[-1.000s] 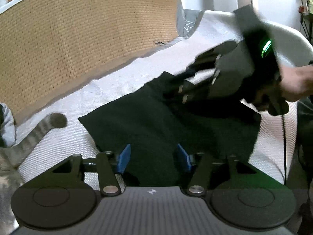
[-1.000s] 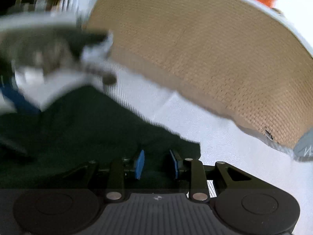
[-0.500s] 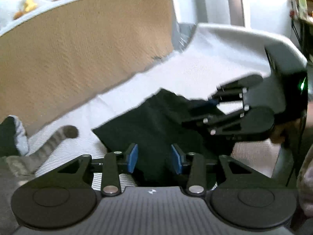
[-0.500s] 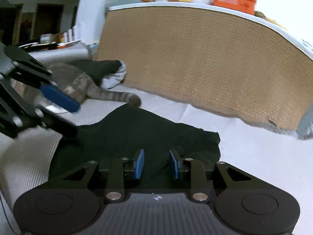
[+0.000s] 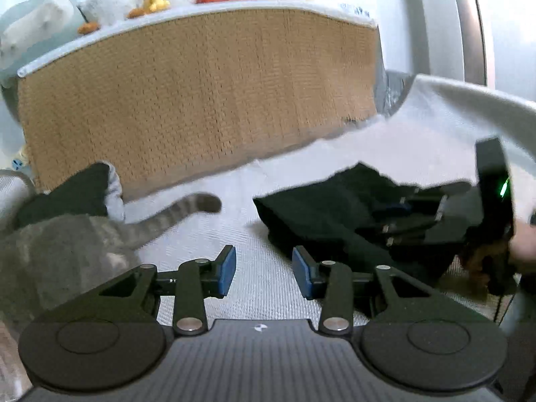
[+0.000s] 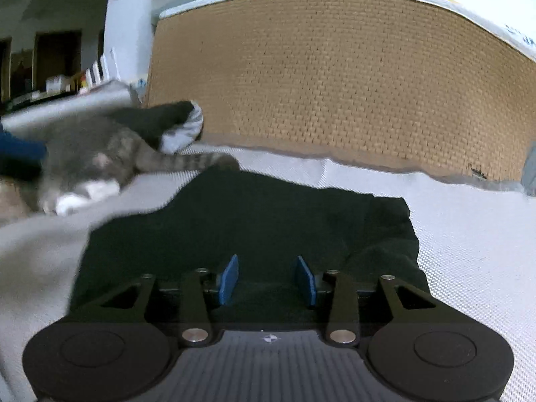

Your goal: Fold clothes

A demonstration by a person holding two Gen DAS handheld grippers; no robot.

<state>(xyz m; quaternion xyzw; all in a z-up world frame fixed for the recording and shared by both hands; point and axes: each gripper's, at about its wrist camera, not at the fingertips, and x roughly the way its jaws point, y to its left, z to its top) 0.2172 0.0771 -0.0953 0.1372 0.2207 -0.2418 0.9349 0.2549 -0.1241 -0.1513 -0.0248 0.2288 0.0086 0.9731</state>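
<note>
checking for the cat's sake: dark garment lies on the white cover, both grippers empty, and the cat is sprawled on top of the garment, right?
Not quite. The cat lies beside the garment, on the white cover, only its tail reaching the edge, as the right wrist view shows. The left gripper and right gripper are empty.

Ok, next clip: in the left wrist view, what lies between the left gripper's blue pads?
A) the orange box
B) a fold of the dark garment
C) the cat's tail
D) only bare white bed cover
D. The left gripper has its pads apart over bare white bed cover; the dark garment lies to its right, and the cat's tail to its upper left.
</note>
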